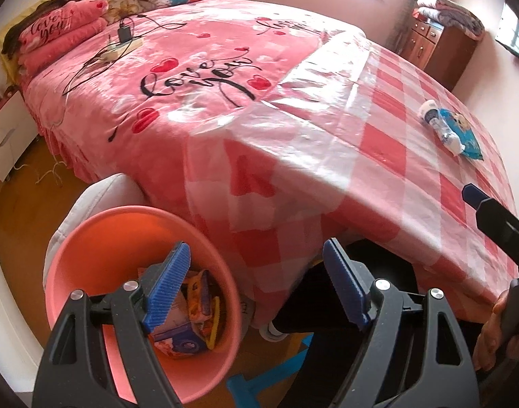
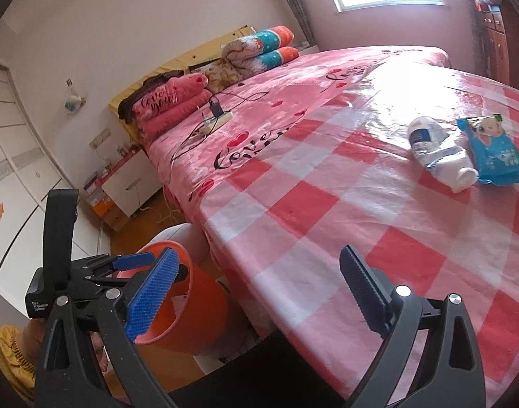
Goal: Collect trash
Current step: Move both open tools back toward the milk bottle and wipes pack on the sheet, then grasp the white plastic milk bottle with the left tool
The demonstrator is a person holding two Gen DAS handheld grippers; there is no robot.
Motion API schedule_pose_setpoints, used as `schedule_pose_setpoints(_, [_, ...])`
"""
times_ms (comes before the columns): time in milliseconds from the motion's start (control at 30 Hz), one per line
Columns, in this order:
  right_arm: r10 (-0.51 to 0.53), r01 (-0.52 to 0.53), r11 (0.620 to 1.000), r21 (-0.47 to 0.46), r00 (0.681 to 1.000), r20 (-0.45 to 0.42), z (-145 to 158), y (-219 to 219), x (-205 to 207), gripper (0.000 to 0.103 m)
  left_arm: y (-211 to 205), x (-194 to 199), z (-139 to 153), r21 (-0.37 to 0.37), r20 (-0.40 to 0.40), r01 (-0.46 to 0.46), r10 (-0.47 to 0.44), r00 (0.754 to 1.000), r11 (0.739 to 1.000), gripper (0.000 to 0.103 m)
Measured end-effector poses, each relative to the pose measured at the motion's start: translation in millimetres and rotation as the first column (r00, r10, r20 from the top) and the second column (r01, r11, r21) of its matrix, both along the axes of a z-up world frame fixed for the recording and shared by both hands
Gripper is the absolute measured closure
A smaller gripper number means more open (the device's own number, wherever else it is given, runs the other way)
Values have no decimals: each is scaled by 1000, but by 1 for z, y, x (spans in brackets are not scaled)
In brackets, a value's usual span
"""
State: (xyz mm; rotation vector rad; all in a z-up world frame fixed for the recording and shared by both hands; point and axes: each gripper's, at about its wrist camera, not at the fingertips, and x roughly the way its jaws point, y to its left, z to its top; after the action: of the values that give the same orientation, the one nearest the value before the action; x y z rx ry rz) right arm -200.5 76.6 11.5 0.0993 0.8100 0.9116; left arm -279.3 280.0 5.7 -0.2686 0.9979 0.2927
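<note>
- Left wrist view: the left tongs (image 1: 256,282) are released, with nothing between the blue ribbed pads. Under the left pad stands the round pink plastic bin (image 1: 99,238) on the floor, already holding some crumpled wrappers (image 1: 188,319).
- In this view the remaining trash lies far ahead and to the right of the left tongs, on the red and white checked plastic cover (image 1: 378,129) of the bed: a crushed white plastic bottle (image 1: 439,122) touching a flat blue foil packet (image 1: 463,132). One blue tip of the right tongs (image 1: 471,195) shows at the right edge, between the left tongs and the trash.
- Right wrist view: the right tongs (image 2: 256,295) are also released and empty. The bottle (image 2: 436,153) and the blue packet (image 2: 490,149) lie ahead and to the right of the jaws, well apart from them, side by side and touching.
- The bin (image 2: 191,312) is low to the left, behind the left pad, with the left tongs (image 2: 130,261) above its rim.
- My judgement: the bottle is light, dented and a little slippery, so gripping across its middle body seems safest. The packet is thin and soft; it is better taken by one free edge.
</note>
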Motion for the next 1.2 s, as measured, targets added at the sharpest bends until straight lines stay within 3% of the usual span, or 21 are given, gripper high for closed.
schedule_pose_setpoints(567, [-96, 97, 993, 74, 995, -19, 5, -59, 24, 9, -52, 29, 4, 41, -30, 100, -98, 995, 994, 22])
schedule_pose_setpoints(967, [-256, 268, 949, 167, 963, -87, 7, -129, 53, 9, -98, 72, 29, 95, 16, 194, -197, 980, 976, 22])
schedule_pose_setpoints(1067, [-305, 323, 927, 194, 945, -115, 6, -150, 61, 9, -113, 90, 38, 89, 39, 229, -233, 972, 969, 22])
schedule_pose_setpoints(1200, [-366, 385, 899, 209, 922, -125, 6, -174, 69, 9, -132, 124, 42, 6, 61, 266, -266, 962, 964, 22])
